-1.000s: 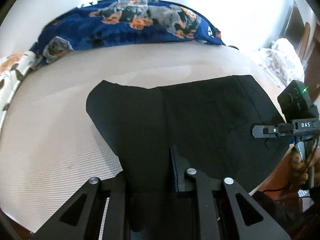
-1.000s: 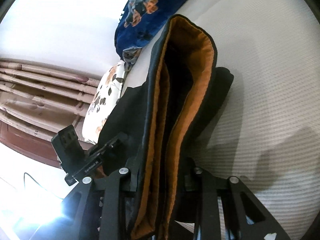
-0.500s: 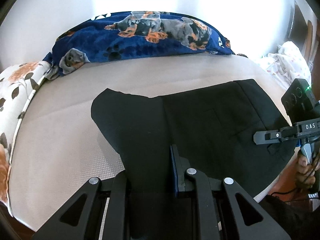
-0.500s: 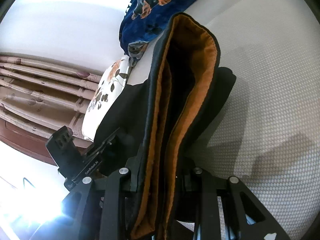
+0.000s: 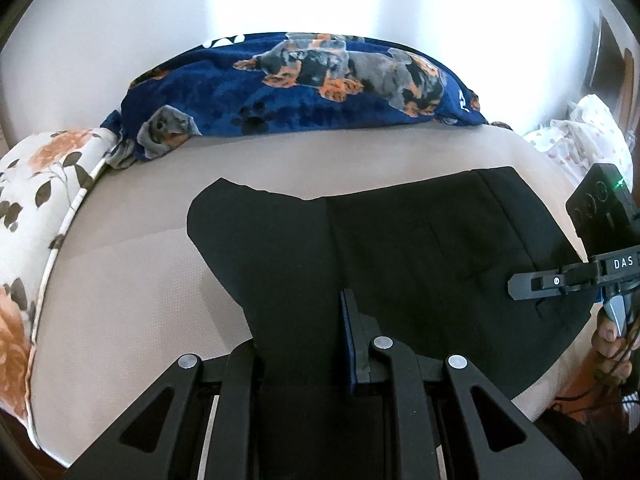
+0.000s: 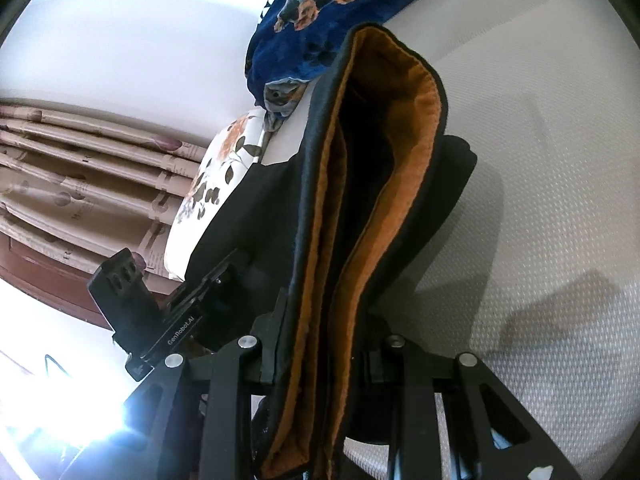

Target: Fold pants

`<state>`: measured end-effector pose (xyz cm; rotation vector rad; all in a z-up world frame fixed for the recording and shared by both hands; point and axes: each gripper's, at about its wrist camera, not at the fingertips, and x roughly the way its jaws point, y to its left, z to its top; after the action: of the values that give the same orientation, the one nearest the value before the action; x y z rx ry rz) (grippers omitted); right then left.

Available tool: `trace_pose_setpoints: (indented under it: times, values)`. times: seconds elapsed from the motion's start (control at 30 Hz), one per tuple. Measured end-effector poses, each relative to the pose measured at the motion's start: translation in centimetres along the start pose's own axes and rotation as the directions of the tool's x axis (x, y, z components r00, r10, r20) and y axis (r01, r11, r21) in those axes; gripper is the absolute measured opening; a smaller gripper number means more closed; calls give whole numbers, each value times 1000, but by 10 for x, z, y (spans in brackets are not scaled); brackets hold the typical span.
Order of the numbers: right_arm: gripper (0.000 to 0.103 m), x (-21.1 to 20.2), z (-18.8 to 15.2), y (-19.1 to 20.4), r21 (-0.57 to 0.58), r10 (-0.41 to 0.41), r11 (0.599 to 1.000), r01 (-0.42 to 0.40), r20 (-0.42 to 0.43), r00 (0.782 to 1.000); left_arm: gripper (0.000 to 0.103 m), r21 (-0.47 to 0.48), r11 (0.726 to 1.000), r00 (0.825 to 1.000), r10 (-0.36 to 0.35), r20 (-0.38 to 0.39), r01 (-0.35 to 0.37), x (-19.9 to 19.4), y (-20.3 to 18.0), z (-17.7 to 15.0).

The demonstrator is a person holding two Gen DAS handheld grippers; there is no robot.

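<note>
Pants (image 5: 392, 264) lie spread on the bed (image 5: 132, 272), short of the dog-print pillow (image 5: 304, 88). Left claw (image 5: 304, 344) is clamped on black cloth at the near edge; right claw (image 6: 320, 360) pinches the waistband, whose orange lining (image 6: 404, 140) shows, away from the pillow. To fold cleanly, I would lift both edges level, keep the cloth taut between the claws, carry them toward the pillow together, then lay edge on edge before letting go.

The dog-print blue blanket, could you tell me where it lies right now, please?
In the left wrist view the blue blanket lies along the bed's far edge, beyond the black pants, beside the floral pillow at left.
</note>
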<state>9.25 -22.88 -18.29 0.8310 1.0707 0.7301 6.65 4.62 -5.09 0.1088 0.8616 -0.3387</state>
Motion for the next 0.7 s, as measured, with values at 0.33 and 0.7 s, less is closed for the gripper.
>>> trace_pose_setpoints:
  times: [0.33, 0.7]
  values:
    - [26, 8, 19, 7, -29, 4, 1000, -4, 5, 1000, 17, -24, 999, 999, 32, 31, -31, 15, 24, 25]
    - [26, 22, 54, 4, -60, 5, 998, -4, 22, 1000, 17, -71, 995, 996, 68, 57, -64, 53, 55, 67]
